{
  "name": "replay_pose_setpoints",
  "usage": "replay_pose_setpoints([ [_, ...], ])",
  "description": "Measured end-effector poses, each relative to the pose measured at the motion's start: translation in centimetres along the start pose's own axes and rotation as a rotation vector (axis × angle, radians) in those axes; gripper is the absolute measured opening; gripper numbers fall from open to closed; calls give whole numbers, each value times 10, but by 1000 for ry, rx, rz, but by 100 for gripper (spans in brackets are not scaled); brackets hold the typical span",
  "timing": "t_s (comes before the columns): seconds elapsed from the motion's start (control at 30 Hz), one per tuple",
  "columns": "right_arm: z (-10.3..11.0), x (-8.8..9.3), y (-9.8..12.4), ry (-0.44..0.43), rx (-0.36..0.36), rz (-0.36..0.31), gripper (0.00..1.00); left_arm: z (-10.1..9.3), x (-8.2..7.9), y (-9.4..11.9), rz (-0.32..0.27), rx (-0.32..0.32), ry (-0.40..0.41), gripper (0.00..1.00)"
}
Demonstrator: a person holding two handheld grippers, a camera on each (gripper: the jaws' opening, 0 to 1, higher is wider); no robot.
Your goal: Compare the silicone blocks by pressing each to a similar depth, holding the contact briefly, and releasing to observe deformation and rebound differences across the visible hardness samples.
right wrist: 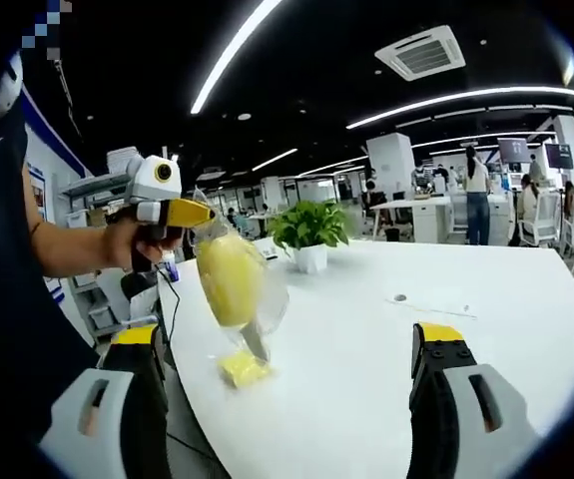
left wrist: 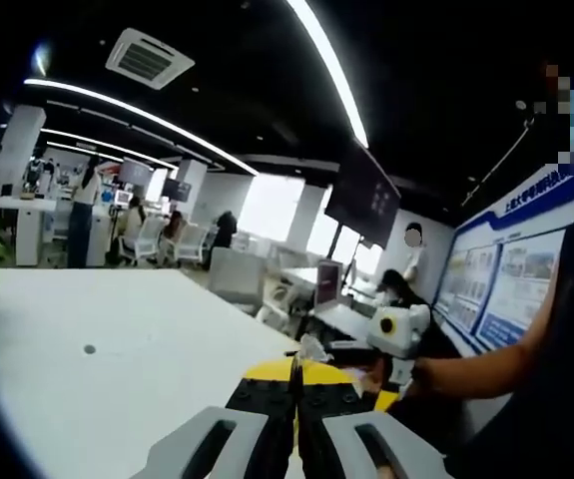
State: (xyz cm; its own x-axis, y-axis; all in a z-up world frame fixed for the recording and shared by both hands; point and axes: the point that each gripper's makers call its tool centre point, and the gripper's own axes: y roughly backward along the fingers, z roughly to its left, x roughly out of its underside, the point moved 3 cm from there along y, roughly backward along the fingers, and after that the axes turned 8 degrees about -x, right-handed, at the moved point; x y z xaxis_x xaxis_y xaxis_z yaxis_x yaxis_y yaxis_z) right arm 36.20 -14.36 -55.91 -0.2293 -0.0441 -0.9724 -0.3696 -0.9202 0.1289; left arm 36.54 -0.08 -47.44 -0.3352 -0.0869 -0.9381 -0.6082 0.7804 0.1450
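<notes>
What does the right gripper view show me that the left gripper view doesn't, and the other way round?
Right gripper view: a potted plant, and the left gripper holding up a clear bag with yellow contents; the right gripper has its fingers wide apart. Left gripper view: wall posters, a hanging dark screen, and fingers closed together. Shared: the white table and ceiling light strips.

This was an open-plan office. Long light strips (left wrist: 328, 68) and a cassette air-conditioning vent (right wrist: 422, 52) ran across a dark ceiling, white desks and office chairs (left wrist: 149, 239) filled the floor, and people stood or sat at workstations. A large white table (right wrist: 366, 359) carried a potted plant (right wrist: 308, 232), and printed display boards (left wrist: 511, 274) lined one wall
</notes>
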Motion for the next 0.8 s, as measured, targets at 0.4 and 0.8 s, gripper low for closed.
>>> replay_pose_setpoints([
  [0.4, -11, 35, 20, 4, 102, 7, 96, 12, 13, -10, -13, -13, 119, 0],
  [0.8, -22, 71, 33, -59, 179, 68, 96, 30, 54, -22, 30, -49, 173, 0],
])
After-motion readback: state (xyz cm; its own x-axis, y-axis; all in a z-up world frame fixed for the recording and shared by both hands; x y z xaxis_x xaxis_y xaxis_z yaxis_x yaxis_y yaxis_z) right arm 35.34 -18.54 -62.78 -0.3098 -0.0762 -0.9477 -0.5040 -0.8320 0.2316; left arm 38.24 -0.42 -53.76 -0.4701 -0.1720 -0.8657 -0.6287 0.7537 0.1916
